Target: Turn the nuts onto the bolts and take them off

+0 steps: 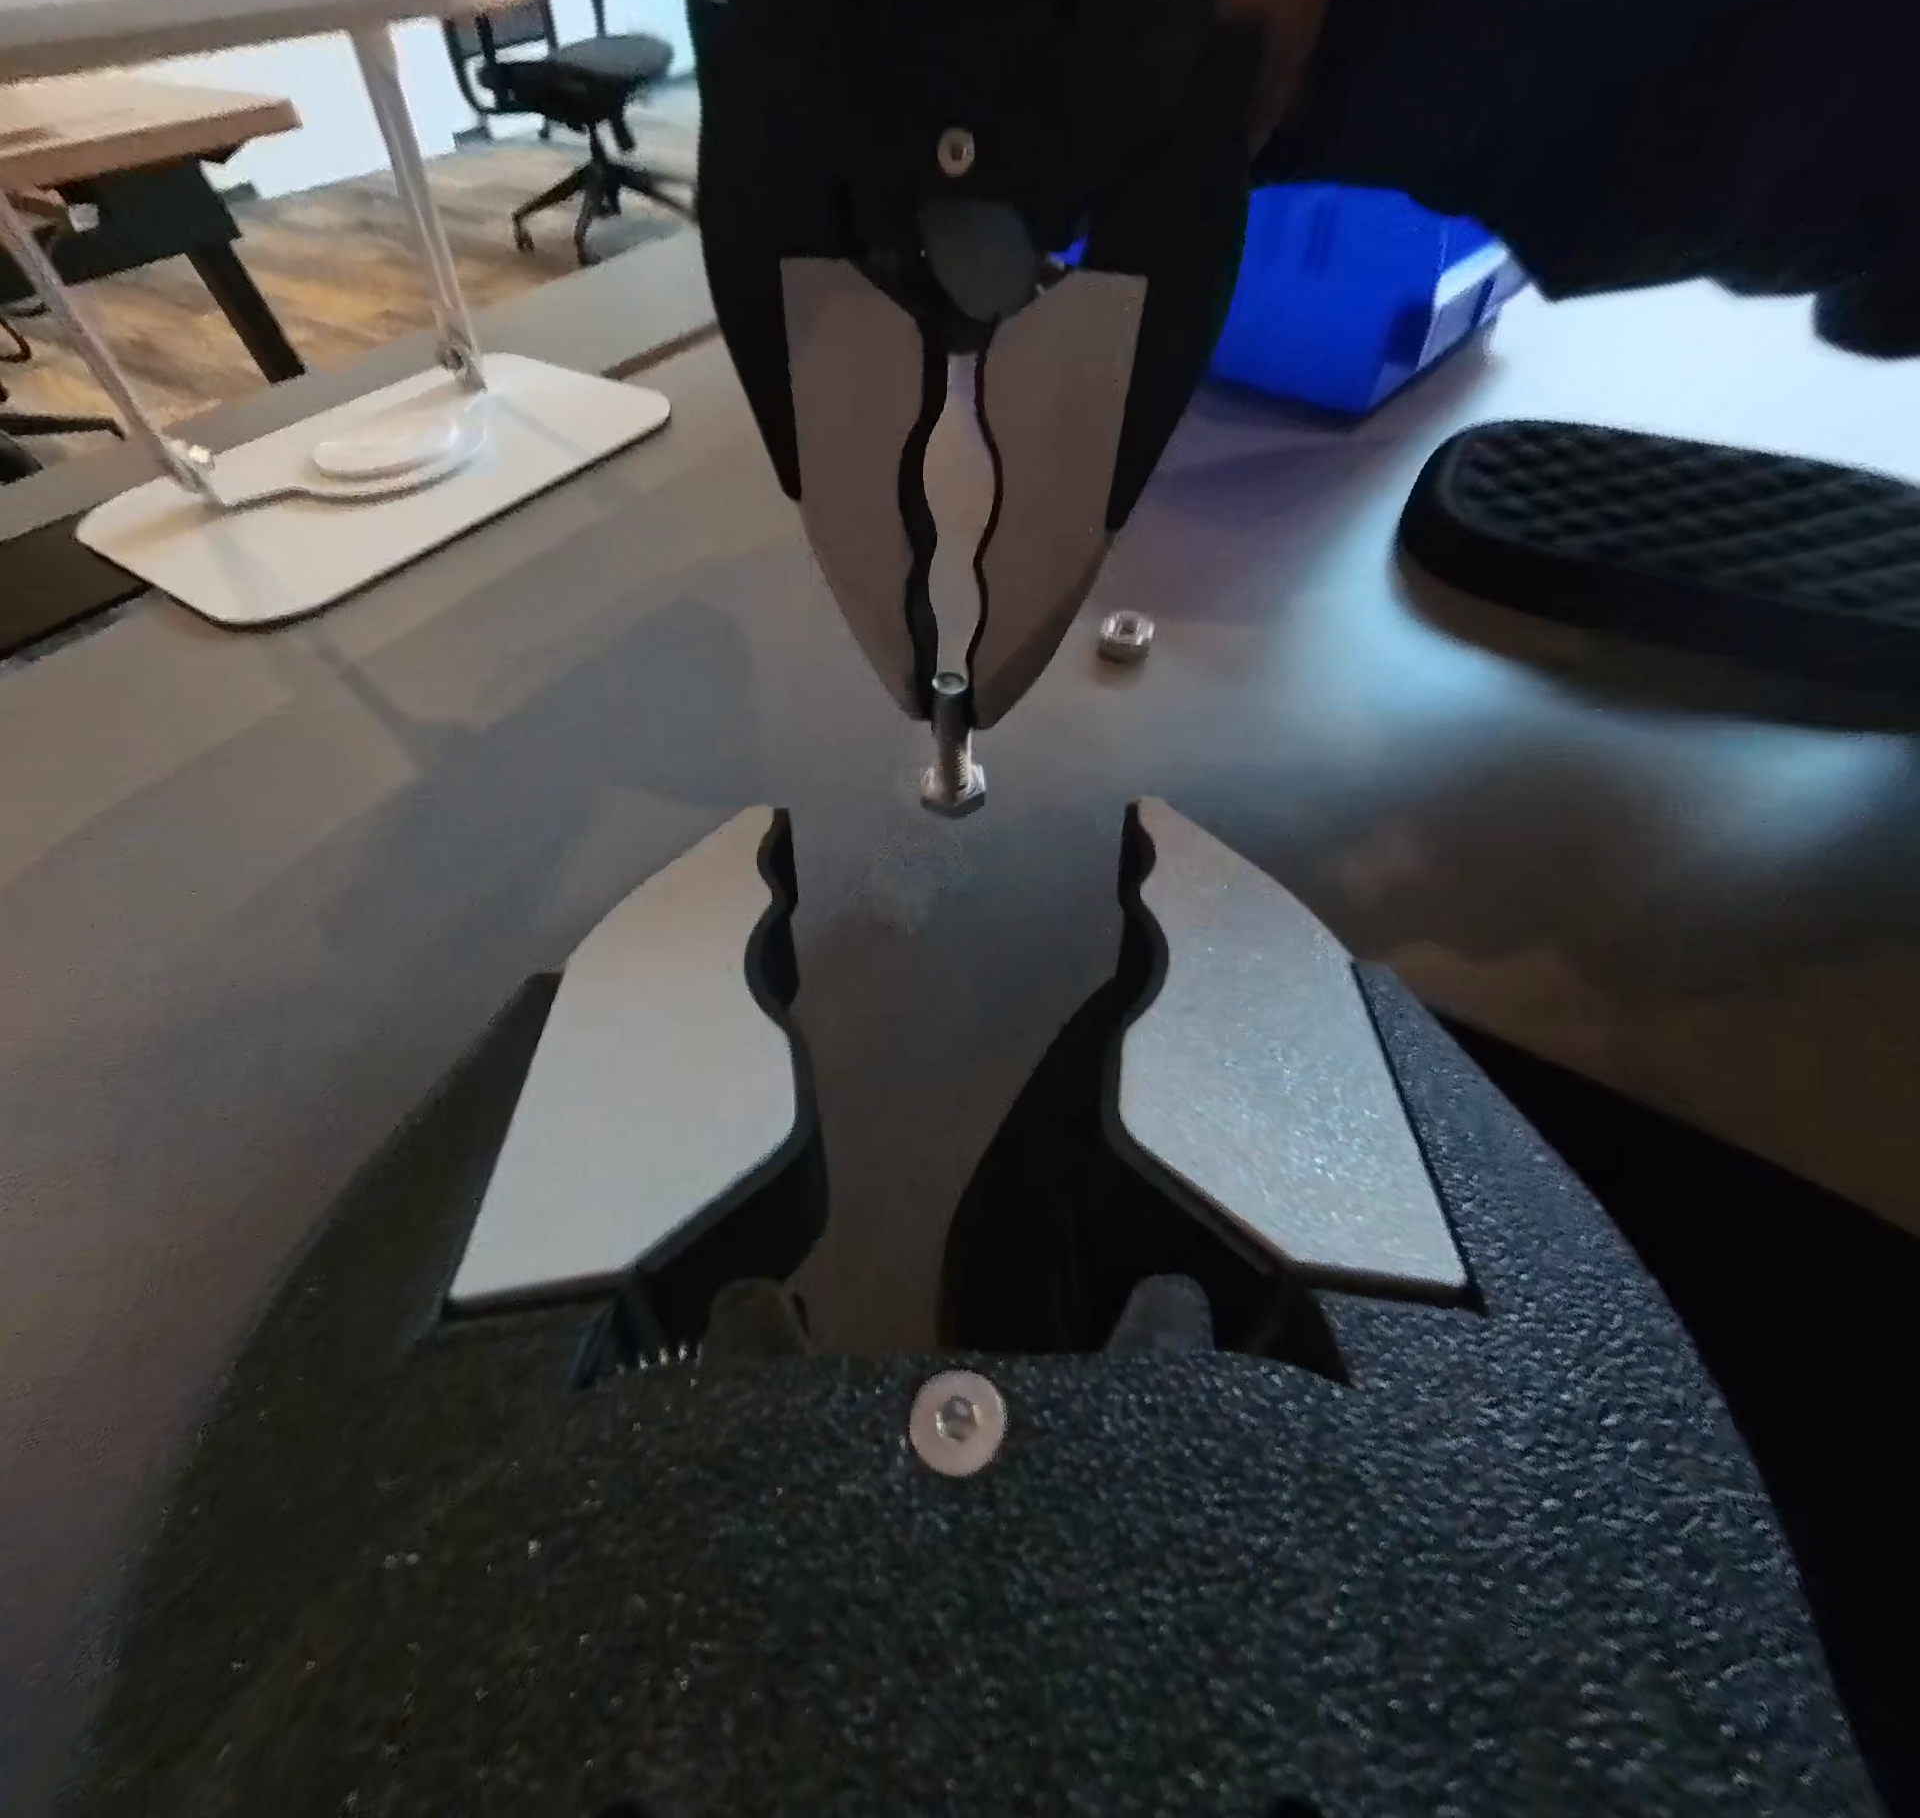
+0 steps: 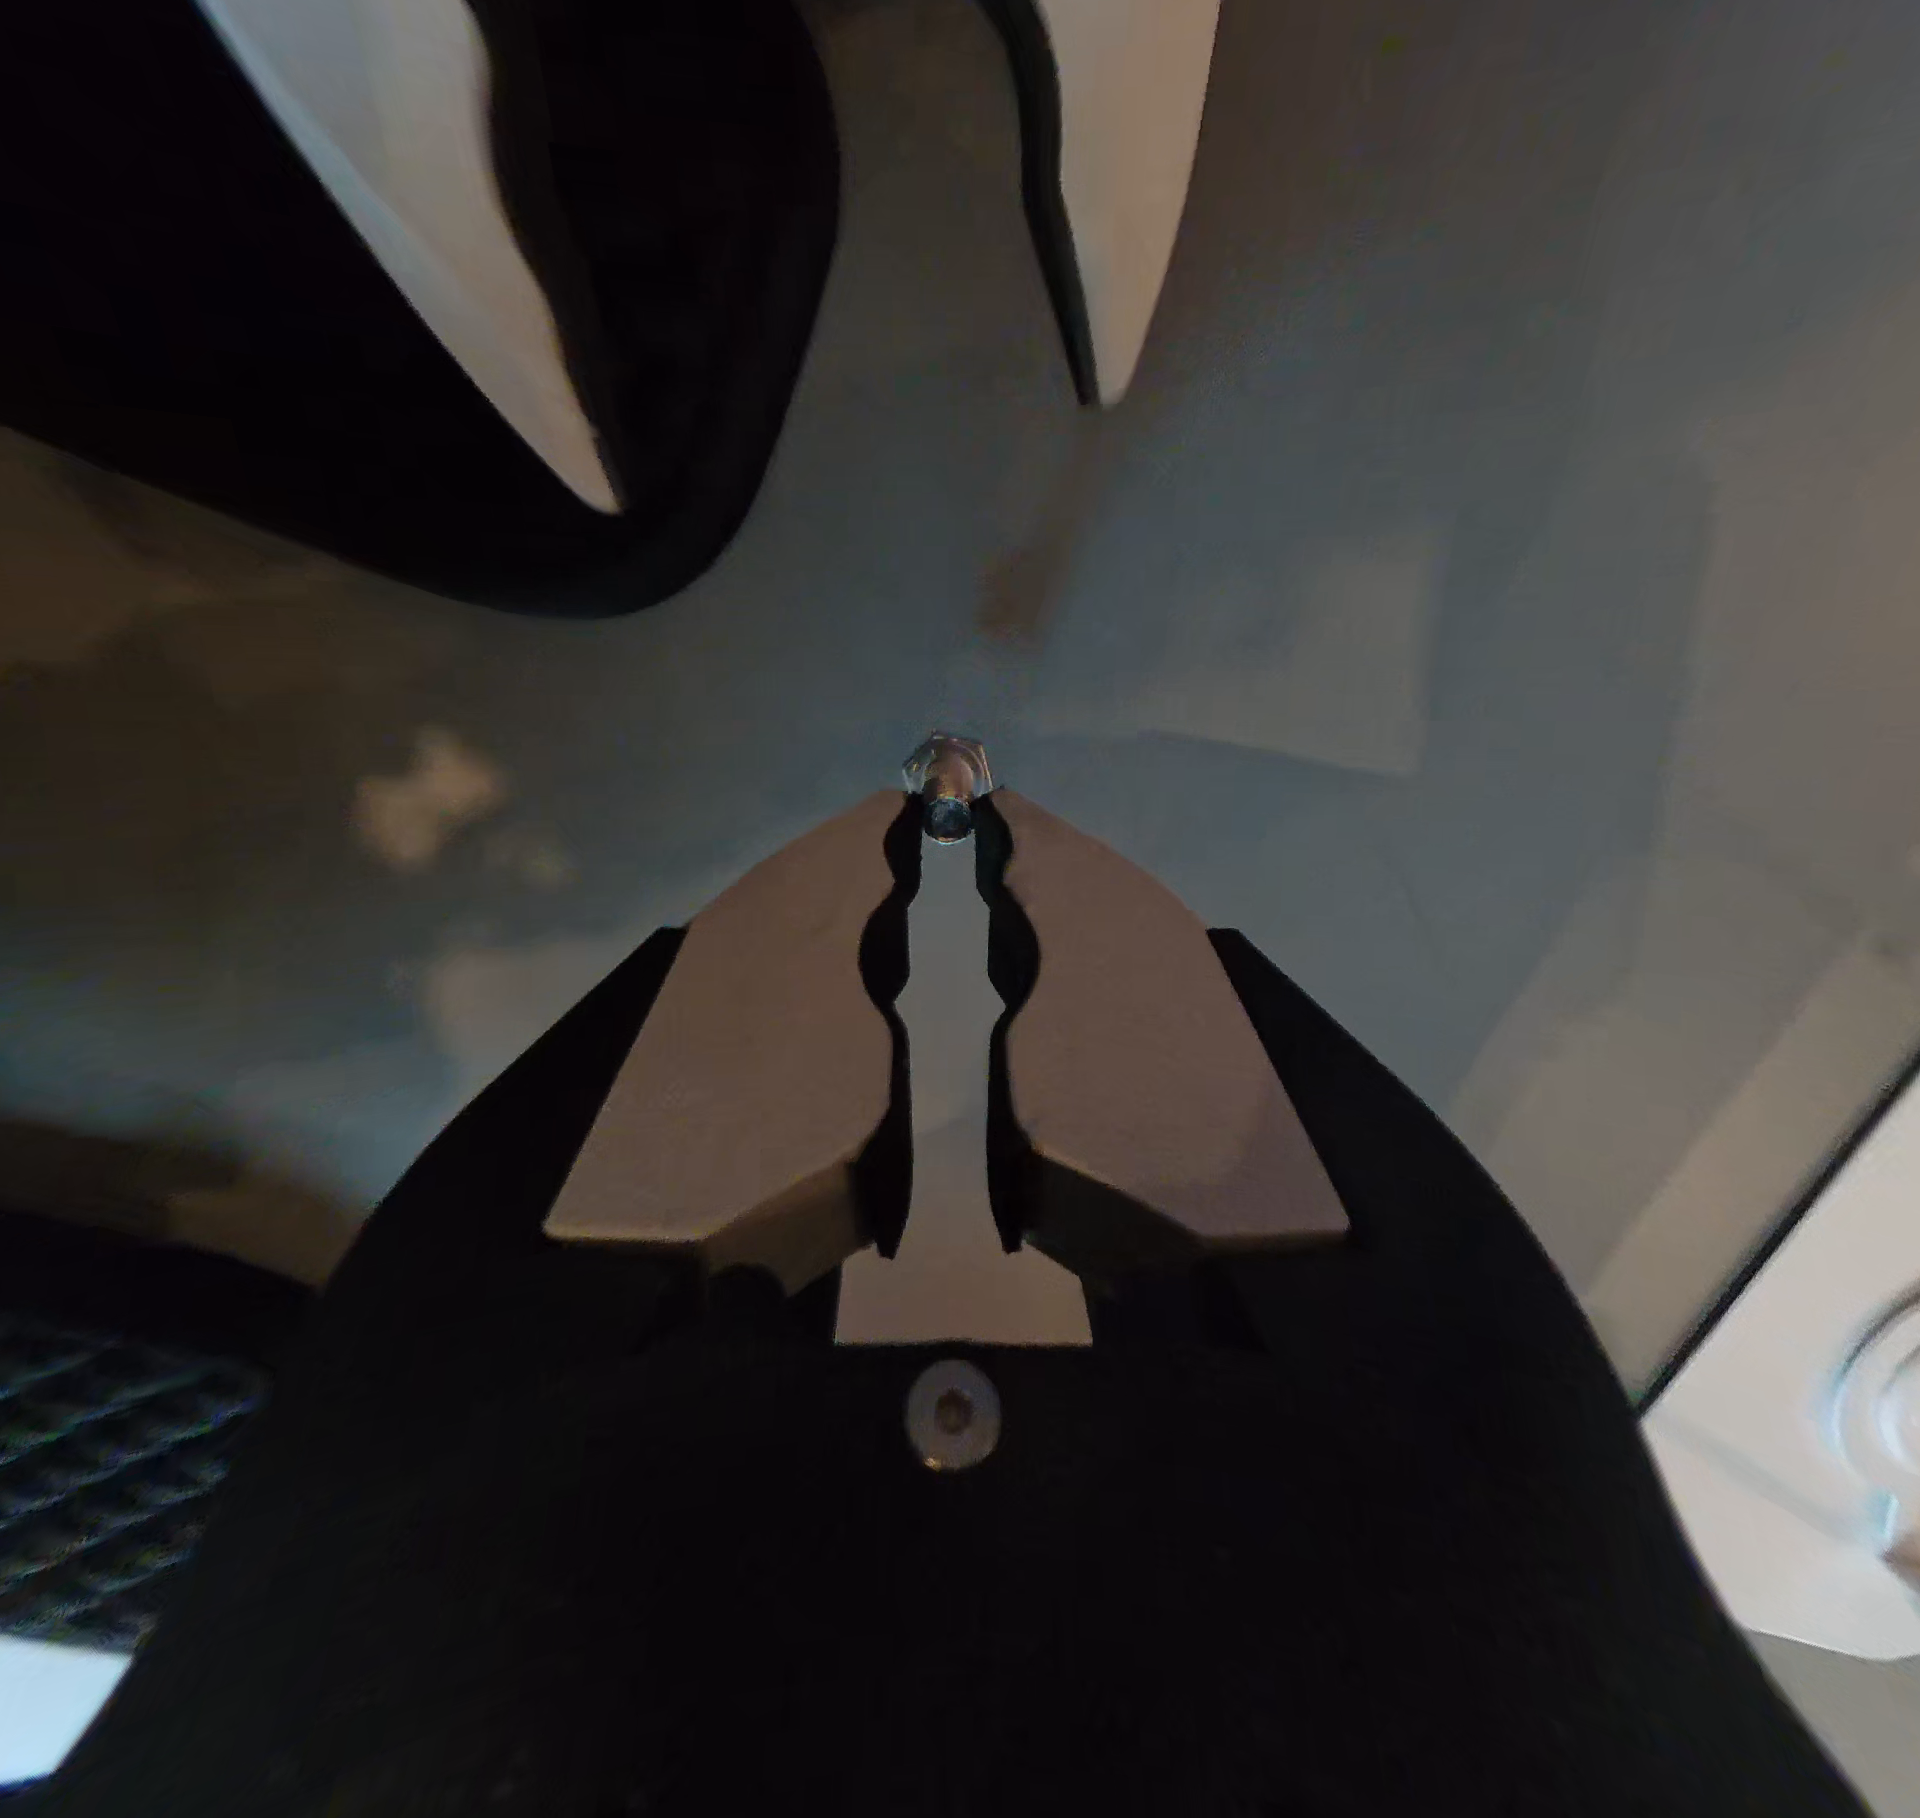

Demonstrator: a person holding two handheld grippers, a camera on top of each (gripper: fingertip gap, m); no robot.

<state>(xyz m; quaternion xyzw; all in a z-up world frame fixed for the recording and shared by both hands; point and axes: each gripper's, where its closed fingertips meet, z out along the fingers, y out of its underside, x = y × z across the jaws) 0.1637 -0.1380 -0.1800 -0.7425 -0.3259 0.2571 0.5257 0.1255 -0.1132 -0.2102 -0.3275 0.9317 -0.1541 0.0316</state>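
My right gripper [image 1: 951,714] comes down from above in the left wrist view and is shut on the threaded end of a small steel bolt [image 1: 951,750]. The bolt's hex head [image 1: 953,792] points at the dark table [image 1: 416,937]. My left gripper [image 1: 956,812] is open and empty, its fingertips either side of the bolt head and just short of it. A loose steel nut [image 1: 1124,634] lies on the table behind and right of the bolt. In the right wrist view my right gripper [image 2: 948,800] pinches the bolt [image 2: 948,812], and the left gripper's fingers [image 2: 1143,210] show above.
A white stand base with clear legs [image 1: 395,490] sits at the left. A black ribbed pad [image 1: 1683,521] lies at the right, also in the right wrist view [image 2: 94,1456]. A blue bin [image 1: 1351,303] stands at the back right. Office chairs and desks stand beyond the table. The gap from one gripper's tips to the other's is roughly 6 centimeters. From the right gripper's tips to the loose steel nut [image 1: 1124,634] is close to 10 centimeters.
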